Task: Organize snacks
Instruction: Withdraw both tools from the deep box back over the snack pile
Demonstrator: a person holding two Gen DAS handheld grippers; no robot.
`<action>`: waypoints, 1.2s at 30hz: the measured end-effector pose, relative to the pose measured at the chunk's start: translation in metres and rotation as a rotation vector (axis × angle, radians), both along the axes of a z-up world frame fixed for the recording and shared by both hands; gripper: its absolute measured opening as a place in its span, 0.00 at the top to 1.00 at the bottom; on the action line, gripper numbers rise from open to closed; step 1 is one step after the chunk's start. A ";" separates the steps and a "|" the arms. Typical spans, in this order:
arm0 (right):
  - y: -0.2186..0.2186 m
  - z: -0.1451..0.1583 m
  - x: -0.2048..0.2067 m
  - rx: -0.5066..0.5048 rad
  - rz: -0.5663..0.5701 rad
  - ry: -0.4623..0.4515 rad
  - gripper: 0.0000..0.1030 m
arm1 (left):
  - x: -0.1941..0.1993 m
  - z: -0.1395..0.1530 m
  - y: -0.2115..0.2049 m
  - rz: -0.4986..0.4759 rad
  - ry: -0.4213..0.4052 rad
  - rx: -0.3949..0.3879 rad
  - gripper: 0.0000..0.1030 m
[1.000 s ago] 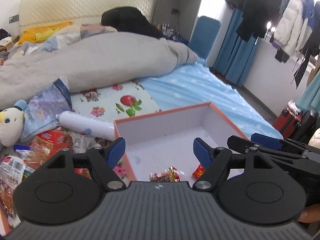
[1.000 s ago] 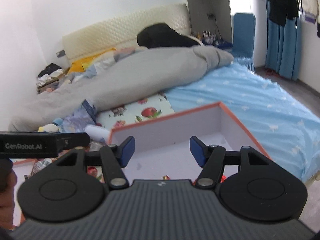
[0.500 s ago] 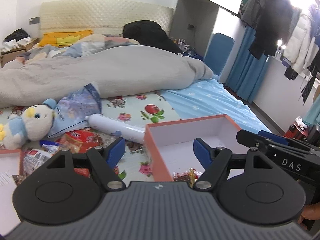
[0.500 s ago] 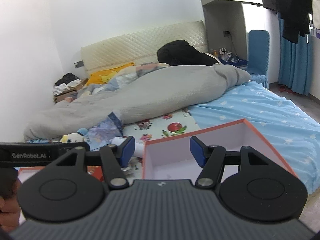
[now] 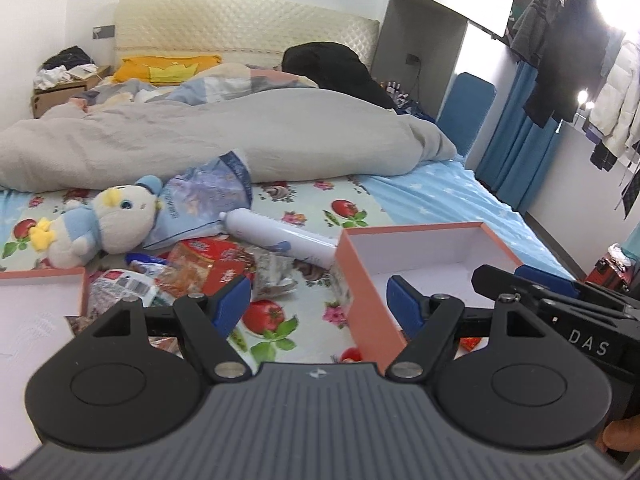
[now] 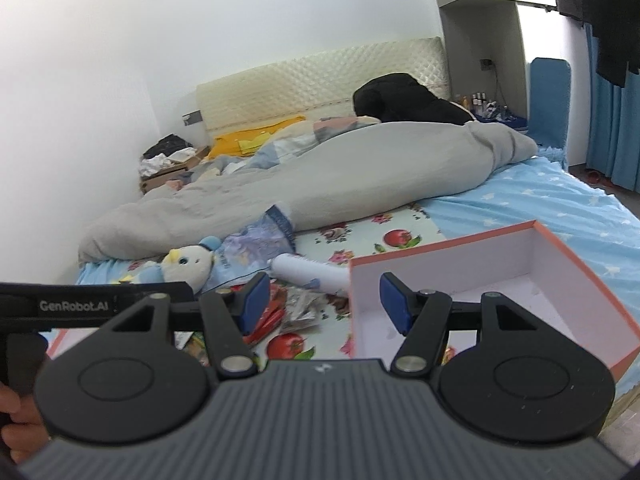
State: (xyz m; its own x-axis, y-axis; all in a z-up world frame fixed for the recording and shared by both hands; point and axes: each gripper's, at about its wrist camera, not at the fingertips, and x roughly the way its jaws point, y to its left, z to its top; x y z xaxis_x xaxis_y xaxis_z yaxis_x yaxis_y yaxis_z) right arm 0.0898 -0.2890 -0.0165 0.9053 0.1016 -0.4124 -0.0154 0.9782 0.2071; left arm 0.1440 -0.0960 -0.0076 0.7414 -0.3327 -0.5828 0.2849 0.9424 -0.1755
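Left hand-held gripper (image 5: 318,302) spread, nothing between its blue pads, hovering over the flowered sheet (image 5: 320,208) of a bed. Snack packets (image 5: 208,266) heaped just ahead and to its left, beside a plush toy (image 5: 102,224) and a white tube (image 5: 280,238). Orange-rimmed box (image 5: 360,292) at its right fingertip, one red wrapper (image 5: 470,342) inside. Right hand-held gripper (image 6: 324,300) likewise spread and empty, straddling that box's near left corner (image 6: 352,272), snacks to its left.
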 end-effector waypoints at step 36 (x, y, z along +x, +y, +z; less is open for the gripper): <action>0.092 -0.049 -0.039 0.035 0.111 0.070 0.39 | -0.068 -0.061 0.117 0.198 0.088 -0.020 0.23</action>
